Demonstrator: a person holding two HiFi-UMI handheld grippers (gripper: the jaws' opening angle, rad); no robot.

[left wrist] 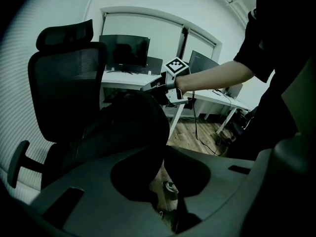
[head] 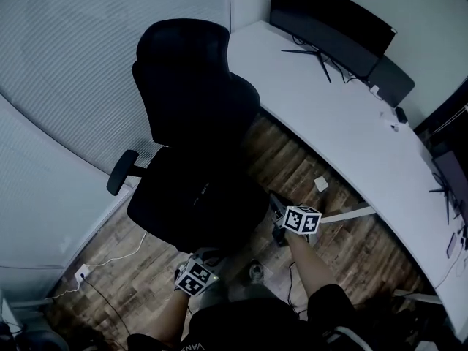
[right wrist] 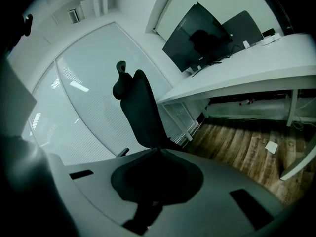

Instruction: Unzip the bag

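A black bag (head: 197,196) lies on the seat of a black office chair (head: 190,86). My left gripper (head: 203,258) is at the bag's near edge. In the left gripper view, dark bag fabric (left wrist: 136,174) runs down between the jaws of the left gripper (left wrist: 170,216), which grip it. My right gripper (head: 279,221) is at the bag's right side, and in the left gripper view the right gripper (left wrist: 150,88) touches the bag's top. Seen from the right gripper (right wrist: 143,216), the jaws are shut on a thin dark tab of the bag (right wrist: 158,179). The zipper itself is lost in the dark.
A white curved desk (head: 344,123) with monitors (head: 329,20) runs along the right. The chair's armrest (head: 121,172) sticks out to the left. A wall socket and cable (head: 82,273) lie on the wooden floor, and a paper scrap (head: 320,183) lies under the desk.
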